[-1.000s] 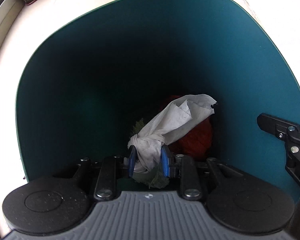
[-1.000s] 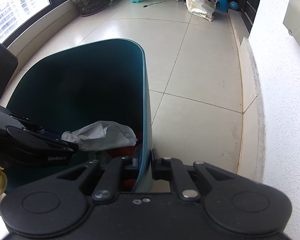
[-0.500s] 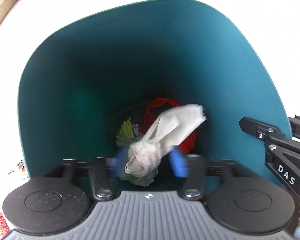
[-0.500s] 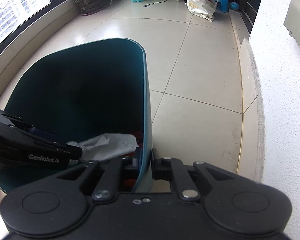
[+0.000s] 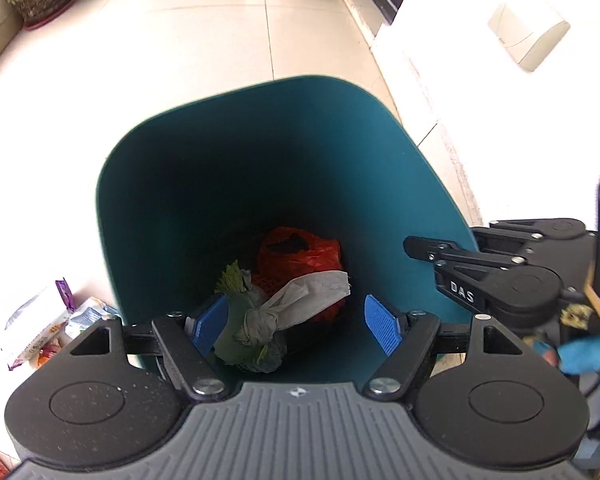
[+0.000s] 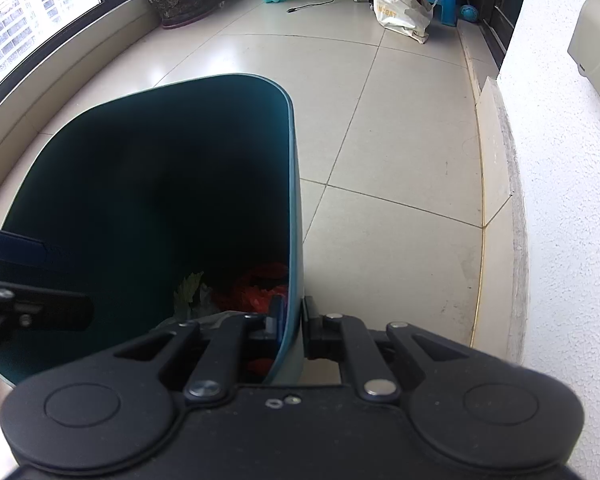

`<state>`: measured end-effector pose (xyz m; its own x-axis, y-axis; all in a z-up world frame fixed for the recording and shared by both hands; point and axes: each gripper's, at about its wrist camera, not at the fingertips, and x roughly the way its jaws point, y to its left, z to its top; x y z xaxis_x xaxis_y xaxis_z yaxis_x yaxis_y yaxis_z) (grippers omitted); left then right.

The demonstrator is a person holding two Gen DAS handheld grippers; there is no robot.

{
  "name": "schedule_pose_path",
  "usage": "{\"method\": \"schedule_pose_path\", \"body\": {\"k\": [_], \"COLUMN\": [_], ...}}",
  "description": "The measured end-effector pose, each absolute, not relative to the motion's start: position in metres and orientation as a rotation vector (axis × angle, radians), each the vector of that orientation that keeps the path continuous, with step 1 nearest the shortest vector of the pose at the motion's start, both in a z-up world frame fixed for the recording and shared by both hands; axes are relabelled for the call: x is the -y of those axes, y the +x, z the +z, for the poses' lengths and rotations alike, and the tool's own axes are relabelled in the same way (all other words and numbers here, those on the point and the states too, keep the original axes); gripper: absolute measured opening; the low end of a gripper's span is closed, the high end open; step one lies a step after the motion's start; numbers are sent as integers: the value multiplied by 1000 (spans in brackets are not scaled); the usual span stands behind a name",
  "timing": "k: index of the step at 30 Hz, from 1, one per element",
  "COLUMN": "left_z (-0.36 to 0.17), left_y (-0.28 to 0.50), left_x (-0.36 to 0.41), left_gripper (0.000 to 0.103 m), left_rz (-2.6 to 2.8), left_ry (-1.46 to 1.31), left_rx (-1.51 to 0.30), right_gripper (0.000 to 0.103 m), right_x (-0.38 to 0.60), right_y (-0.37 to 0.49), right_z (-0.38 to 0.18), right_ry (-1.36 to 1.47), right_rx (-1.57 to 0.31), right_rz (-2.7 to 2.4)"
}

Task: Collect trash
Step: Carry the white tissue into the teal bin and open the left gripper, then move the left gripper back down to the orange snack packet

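Trash lies at the bottom of the teal bin [image 5: 380,184]: a knotted grey tissue wad [image 5: 284,308] rests on a green leaf [image 5: 232,280], against a red plastic bag [image 5: 300,252]. My left fingers [image 5: 296,322] have just been opening and stand wide above the bin's mouth, nothing between them, pointing steeply down. My right fingers [image 6: 292,320] pinch the bin's right wall tight.

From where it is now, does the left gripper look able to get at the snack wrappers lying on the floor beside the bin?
Probably yes. The left gripper is open and empty above the teal bin; the wrappers lie outside the bin's left wall, on open floor with nothing over them.
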<state>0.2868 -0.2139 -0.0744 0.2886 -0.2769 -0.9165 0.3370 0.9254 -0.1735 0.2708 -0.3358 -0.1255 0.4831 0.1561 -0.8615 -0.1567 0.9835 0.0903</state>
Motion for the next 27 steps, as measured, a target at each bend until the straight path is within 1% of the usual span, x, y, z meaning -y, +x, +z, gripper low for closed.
{"method": "schedule_pose_path", "body": {"k": [7,10,16,22,27], "left_z": [-56,-52,-68,-96,-129], "left_y": [272,266,256,253,252], "left_x": [187,161,86,13,-19], "left_gripper": [75,75,75,75,75], "left_rz": [-392,-355,-219,-74,22], "left_ry": [35,24,-32,-135,-84], "left_rx": [-1145,-1126,-1137,-1176,-1197], "right_gripper": [8,8,8,8,8], "right_x": [333,332,328,319,314], "right_y": [271,271,271,271,272], "right_z": [-126,-126,-125,-125,-124], "right_ry": [-11,-10,-24,-62,-70], "right_rx": [-1051,-1051,-1051,-1052,-1057], "right_rz": [184,183,176,164,151]}}
